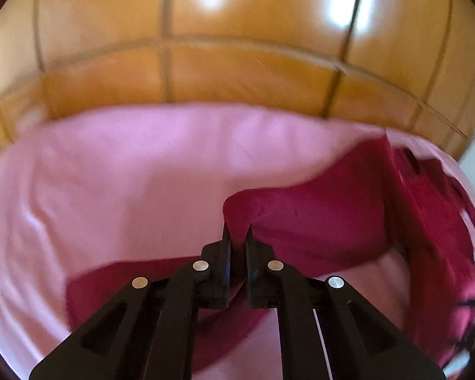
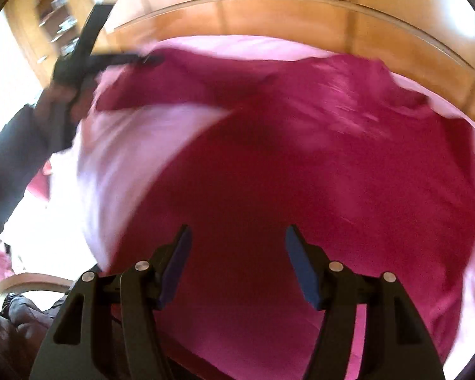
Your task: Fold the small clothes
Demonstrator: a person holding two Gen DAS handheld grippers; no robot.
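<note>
1. I see the pale pink sheet [image 1: 126, 174] covering most of the surface below me; whether it lies on a bed or a tabletop I cannot tell. Beyond it, toward 12 o'clock in my left wrist view, glossy honey-coloured wooden panelling [image 1: 253, 25] fills the background.

2. The dark magenta cloth garment [image 2: 300, 174] lies spread over the pink sheet and takes up the middle of my right wrist view, blurred by motion. One edge of it is drawn out toward 10 o'clock there.

3. In my left wrist view the same garment runs from 3 o'clock in to the centre, with another part lying at 7 o'clock beneath the gripper.

4. My left gripper [image 1: 237, 237] has its jaws nearly closed, pinching a raised fold of the magenta garment between them. In the right view it appears at 10 o'clock [image 2: 148, 59], held in a dark-sleeved hand [image 2: 60, 95].

5. My right gripper [image 2: 237, 240] hangs over the garment with its jaws spread wide, blue pads [image 2: 300, 266] facing inward, holding nothing.
</note>
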